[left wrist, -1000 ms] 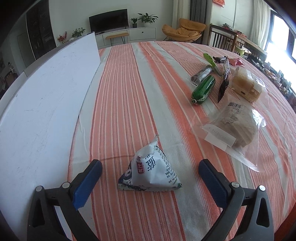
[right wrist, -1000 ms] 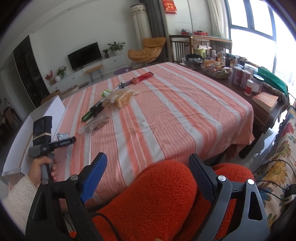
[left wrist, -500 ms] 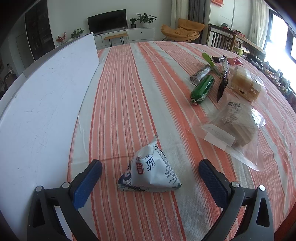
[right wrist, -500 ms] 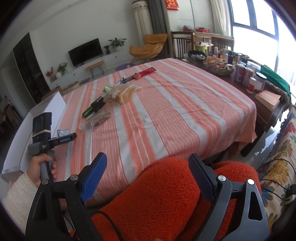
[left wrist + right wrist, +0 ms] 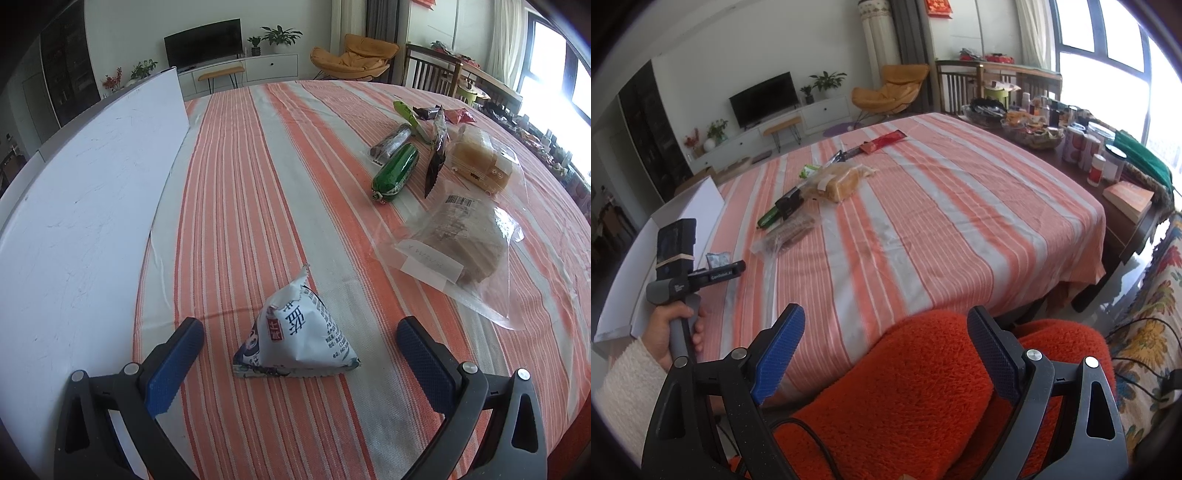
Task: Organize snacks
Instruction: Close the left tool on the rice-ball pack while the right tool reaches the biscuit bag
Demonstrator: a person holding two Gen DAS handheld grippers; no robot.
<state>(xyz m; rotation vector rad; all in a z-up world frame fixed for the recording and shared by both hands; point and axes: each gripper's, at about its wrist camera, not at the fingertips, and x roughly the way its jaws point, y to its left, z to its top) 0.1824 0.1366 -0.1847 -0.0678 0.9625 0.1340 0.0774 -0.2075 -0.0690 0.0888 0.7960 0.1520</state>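
**Little has moved; the grasp is not yet made**

Over the last second the left gripper [image 5: 300, 345] barely crept: jaws still wide apart, white pyramid-shaped foil snack packet [image 5: 295, 334] untouched between them. The right gripper [image 5: 886, 345] idles, jaws apart, empty.

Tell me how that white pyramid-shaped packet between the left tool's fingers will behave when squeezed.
The white packet looks like a thin puffed wrapper, so it will likely crumple rather than resist. It probably weighs little. Its glossy film may slip between the open left tool, though its flat base should keep it from rolling.
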